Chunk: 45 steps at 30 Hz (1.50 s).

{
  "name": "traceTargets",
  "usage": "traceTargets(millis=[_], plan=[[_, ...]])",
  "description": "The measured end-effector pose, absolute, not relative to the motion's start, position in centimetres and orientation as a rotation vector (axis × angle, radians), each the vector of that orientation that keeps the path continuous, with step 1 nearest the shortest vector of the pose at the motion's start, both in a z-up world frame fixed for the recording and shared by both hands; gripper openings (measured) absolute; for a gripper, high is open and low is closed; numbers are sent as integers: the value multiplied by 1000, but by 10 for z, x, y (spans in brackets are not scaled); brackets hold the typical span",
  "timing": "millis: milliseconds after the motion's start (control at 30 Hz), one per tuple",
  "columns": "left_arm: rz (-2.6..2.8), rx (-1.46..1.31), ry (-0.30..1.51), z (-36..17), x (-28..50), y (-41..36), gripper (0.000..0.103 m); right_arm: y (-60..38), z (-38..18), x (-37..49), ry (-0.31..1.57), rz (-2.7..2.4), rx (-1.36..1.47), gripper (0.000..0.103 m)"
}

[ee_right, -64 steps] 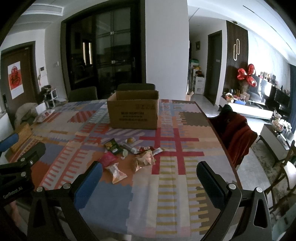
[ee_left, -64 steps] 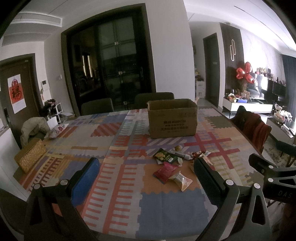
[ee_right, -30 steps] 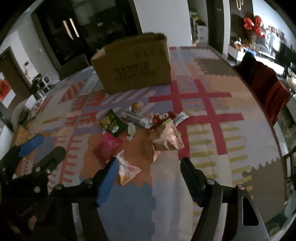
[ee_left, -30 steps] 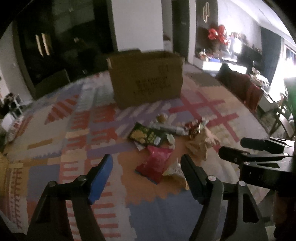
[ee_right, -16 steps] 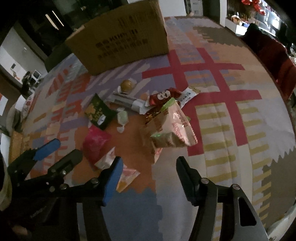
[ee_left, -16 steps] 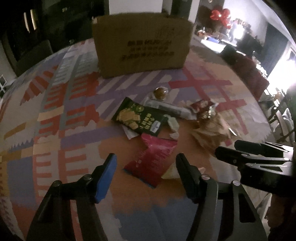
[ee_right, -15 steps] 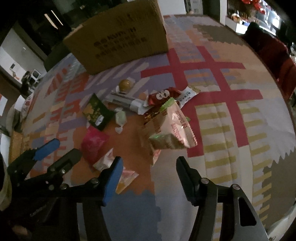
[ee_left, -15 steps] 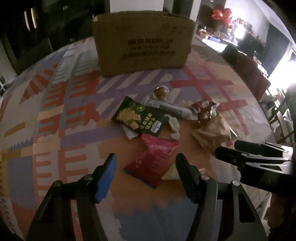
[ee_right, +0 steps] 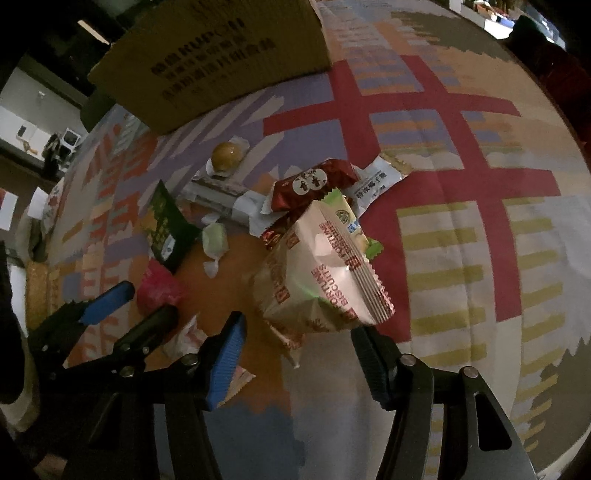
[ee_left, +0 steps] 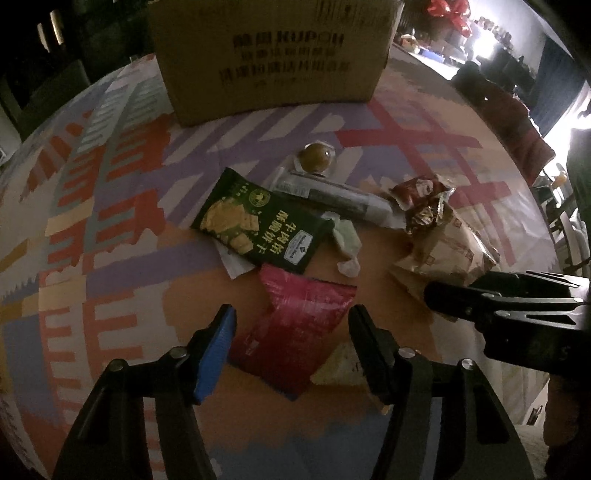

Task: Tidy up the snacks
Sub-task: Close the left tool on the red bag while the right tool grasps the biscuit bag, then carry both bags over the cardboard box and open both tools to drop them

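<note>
- We are holding the left gripper (ee_left: 290,325) over the red packet (ee_left: 295,325), which is lying flat on the patterned tablecloth (ee_left: 110,229); the jaws have just been closing but are standing apart, astride the packet, pressing nothing.
- We are holding the right gripper (ee_right: 297,334) just before the biscuit bag (ee_right: 325,273); its jaws, also just closing, are gripping nothing.
- The other snacks, among them a green packet (ee_left: 258,229), are lying near the cardboard box (ee_left: 273,55).

Patterned tablecloth (ee_left: 110,229), red balloons (ee_left: 448,11)
</note>
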<state>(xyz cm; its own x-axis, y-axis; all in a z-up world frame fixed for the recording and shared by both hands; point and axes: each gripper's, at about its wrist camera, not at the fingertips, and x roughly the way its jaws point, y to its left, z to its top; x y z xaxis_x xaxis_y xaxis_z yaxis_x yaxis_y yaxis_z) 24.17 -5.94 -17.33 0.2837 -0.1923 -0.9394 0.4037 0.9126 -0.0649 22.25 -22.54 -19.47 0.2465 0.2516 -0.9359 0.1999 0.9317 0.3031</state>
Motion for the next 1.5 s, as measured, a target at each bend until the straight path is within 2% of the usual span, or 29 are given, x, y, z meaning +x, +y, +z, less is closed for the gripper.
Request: traceTargets(millis=[133,200,333,433,767,1500], plan=[[-395,186,1237,-177,244,-58,54,-226,-196,225,1325,47,394,56],[-391,174,1244,-179,248,-60,48,-226,-196,227,1317,50,380,51],[-386,153,1243,-180,248,-58,43,-224,-196,228,1316,59,359,37],[-394,152,1234,-178,245,-58,38,-223,-196,227,1309,75,357,32],[-413,134,1182,-159,230,-51,36,-209,-171,212,1228,98,290,32],[-451,88,947,-51,255,-42,36,-193,-76,228,956,149,165,32]])
